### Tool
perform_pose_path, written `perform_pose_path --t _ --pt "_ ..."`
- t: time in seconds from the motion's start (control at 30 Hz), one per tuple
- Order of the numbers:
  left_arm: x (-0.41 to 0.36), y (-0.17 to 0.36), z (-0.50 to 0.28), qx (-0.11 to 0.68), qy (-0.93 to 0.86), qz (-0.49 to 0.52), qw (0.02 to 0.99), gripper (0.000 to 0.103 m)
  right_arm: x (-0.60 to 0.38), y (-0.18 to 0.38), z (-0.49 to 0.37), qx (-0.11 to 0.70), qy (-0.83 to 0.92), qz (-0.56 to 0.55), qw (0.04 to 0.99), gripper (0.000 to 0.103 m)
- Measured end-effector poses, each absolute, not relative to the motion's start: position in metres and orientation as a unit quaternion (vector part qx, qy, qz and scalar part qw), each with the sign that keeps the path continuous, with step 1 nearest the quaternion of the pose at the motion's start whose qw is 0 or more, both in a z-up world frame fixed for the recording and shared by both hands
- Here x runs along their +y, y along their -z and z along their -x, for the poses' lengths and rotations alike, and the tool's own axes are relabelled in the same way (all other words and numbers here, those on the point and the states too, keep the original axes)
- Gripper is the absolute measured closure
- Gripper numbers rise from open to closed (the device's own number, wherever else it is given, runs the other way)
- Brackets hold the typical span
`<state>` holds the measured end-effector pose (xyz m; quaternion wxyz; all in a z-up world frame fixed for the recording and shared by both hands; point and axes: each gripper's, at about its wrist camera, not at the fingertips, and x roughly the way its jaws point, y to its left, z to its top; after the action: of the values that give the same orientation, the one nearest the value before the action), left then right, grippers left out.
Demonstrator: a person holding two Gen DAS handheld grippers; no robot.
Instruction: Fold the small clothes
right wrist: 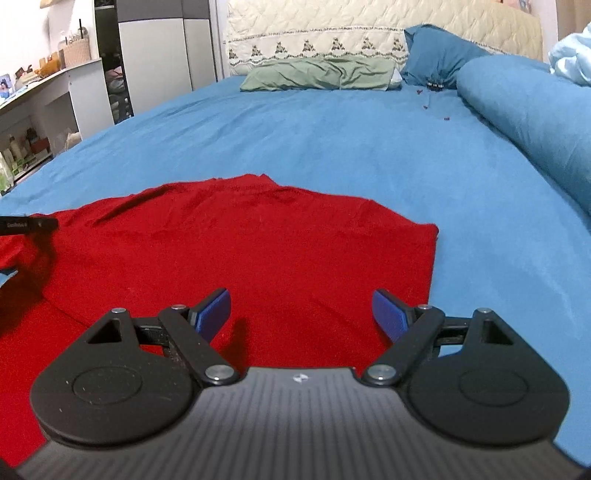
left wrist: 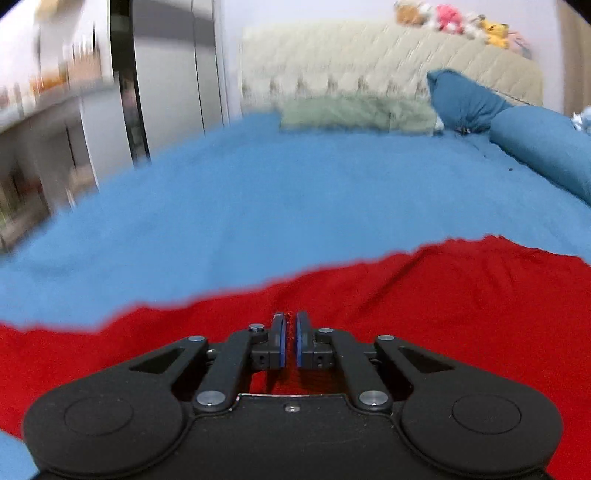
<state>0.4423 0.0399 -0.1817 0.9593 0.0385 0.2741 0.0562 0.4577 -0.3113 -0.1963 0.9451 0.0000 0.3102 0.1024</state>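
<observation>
A red garment (right wrist: 258,243) lies spread on the blue bed sheet (right wrist: 332,140). It also fills the lower part of the left wrist view (left wrist: 443,295). My left gripper (left wrist: 290,325) is shut, its blue pads pinching a fold of the red cloth. The left wrist view is motion-blurred. My right gripper (right wrist: 301,306) is open and empty, hovering just above the garment's near right part. A dark piece of the left gripper (right wrist: 29,224) shows at the garment's left edge in the right wrist view.
A green pillow (right wrist: 321,74) and a blue pillow (right wrist: 439,55) lie at the headboard (right wrist: 332,26). A rolled blue duvet (right wrist: 528,122) runs along the right. Shelves (right wrist: 44,110) and a wardrobe (right wrist: 162,48) stand left of the bed.
</observation>
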Motion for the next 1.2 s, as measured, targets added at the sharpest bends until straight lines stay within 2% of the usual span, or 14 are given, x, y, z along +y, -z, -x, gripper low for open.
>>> perform_pose_path --t 0.03,0.1,0.13,0.2,0.27,0.47,0.57,0.7,0.8,1.03,1.07,1.1,1.17,1.2 --pt "0.038 0.183 -0.442 0.266 -0.073 -0.056 0.960 0.080 -0.311 0.196 -0.459 0.310 -0.103 0.000 0.945 0.004" --pt "0.038 0.186 -0.442 0.272 -0.110 -0.064 0.954 0.065 -0.310 0.200 -0.461 0.315 -0.100 0.007 0.944 0.004" --pt "0.041 0.187 -0.437 0.271 -0.101 -0.047 0.956 0.062 -0.311 0.205 -0.462 0.323 -0.097 0.012 0.941 0.004" --pt "0.044 0.185 -0.422 0.269 -0.060 -0.004 0.961 0.047 -0.314 0.215 -0.464 0.339 -0.088 0.017 0.937 0.004" --pt "0.036 0.184 -0.411 0.268 -0.019 -0.004 0.963 0.033 -0.321 0.223 -0.458 0.334 -0.089 0.009 0.938 0.004" --pt "0.028 0.211 -0.420 0.340 0.025 0.010 0.940 0.031 -0.322 0.206 -0.458 0.312 -0.099 0.006 0.945 0.003" --pt "0.030 0.213 -0.416 0.328 0.023 0.021 0.944 0.031 -0.314 0.199 -0.488 0.295 -0.107 0.006 0.949 0.003" --pt "0.025 0.215 -0.421 0.332 0.022 0.012 0.943 0.030 -0.322 0.225 -0.547 0.348 -0.065 -0.010 0.935 0.000" --pt "0.029 0.213 -0.421 0.340 0.024 0.013 0.940 0.030 -0.330 0.225 -0.555 0.338 -0.058 -0.034 0.939 0.000" --pt "0.044 0.161 -0.404 0.317 0.014 0.032 0.948 0.028 -0.310 0.172 -0.505 0.322 -0.073 -0.027 0.943 0.000" --pt "0.052 0.150 -0.398 0.312 0.009 0.040 0.949 0.025 -0.307 0.160 -0.496 0.319 -0.077 -0.028 0.944 0.000" --pt "0.060 0.142 -0.393 0.307 0.003 0.046 0.951 0.016 -0.302 0.148 -0.490 0.319 -0.078 -0.027 0.944 0.000" --pt "0.079 0.126 -0.382 0.296 -0.017 0.058 0.953 0.006 -0.293 0.127 -0.475 0.317 -0.081 -0.032 0.944 0.000" --pt "0.092 0.118 -0.375 0.289 -0.029 0.064 0.955 0.006 -0.288 0.118 -0.468 0.318 -0.086 -0.036 0.943 0.000"
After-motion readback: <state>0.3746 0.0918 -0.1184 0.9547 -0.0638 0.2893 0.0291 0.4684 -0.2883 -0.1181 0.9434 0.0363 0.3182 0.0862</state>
